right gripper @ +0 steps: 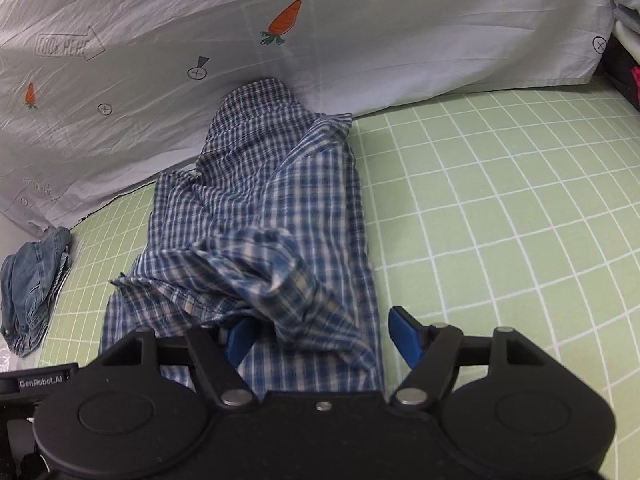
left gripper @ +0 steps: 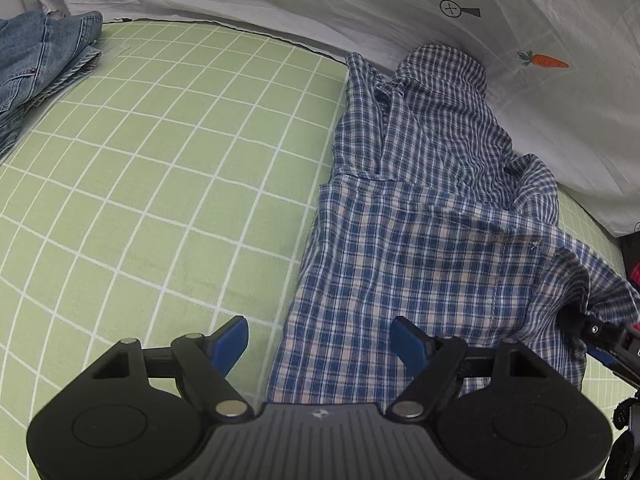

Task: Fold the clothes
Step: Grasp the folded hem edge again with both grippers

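At the far left, a folded pile of blue denim [left gripper: 38, 64] rests on a green bedsheet with a white grid [left gripper: 160, 184], well apart from everything else. Behind it, a white cloth printed with small orange carrots [left gripper: 360, 4] rises like a backdrop along the far edge of the sheet.

Nearer the middle, the left gripper [left gripper: 320, 344] hovers low over the sheet with its blue fingers [left gripper: 232, 344] spread wide and gripping nothing; the gap between them spans the left edge of a blue and white plaid shirt [left gripper: 420, 220].

The shirt lies lengthwise in a narrow strip, its far end bunched up against the white cloth. On its right side, a loose fold of plaid is raised and draped over the left finger of the right gripper [right gripper: 324, 340], whose fingers stand apart. Whether that fold is pinched cannot be told.

To the right, open green sheet. At the far right edge sits a stack of pale folded fabric [right gripper: 626, 12].
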Demonstrator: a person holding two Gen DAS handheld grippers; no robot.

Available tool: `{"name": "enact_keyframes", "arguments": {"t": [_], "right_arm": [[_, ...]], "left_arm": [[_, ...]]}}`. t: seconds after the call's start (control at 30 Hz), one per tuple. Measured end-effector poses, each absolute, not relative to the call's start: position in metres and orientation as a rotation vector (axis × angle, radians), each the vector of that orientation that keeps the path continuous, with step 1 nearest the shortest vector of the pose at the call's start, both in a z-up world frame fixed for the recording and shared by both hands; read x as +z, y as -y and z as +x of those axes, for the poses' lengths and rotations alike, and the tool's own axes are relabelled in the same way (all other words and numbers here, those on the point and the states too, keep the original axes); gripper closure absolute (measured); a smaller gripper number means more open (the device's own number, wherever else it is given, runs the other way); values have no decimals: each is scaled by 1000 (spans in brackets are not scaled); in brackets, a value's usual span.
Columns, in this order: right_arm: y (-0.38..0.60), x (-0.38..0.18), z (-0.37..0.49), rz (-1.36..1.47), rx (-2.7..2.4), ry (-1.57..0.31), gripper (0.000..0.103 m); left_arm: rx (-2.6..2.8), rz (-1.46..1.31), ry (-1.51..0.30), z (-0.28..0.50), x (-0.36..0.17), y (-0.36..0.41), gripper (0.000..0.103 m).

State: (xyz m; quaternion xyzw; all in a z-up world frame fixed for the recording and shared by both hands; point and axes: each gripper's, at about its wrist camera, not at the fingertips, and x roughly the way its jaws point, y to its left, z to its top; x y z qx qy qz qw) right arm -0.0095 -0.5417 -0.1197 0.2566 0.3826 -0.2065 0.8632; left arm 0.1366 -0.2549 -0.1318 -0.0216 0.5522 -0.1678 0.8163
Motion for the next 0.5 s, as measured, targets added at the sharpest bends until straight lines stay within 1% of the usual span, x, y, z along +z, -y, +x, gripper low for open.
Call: {"name": "enact_keyframes", "arguments": {"t": [0.23, 0.37, 0.5], "right_arm": [[572, -129, 24, 540, -485, -792, 32], [581, -125, 8, 606, -514, -777, 32], [571, -126, -21, 711, -490, -785, 31]], "left_arm": [[-306, -42, -1154, 167, -136, 260, 24], [-282, -64, -1150, 168, -132, 250, 24], [-287, -108, -1196, 152, -132, 235, 24]]}}
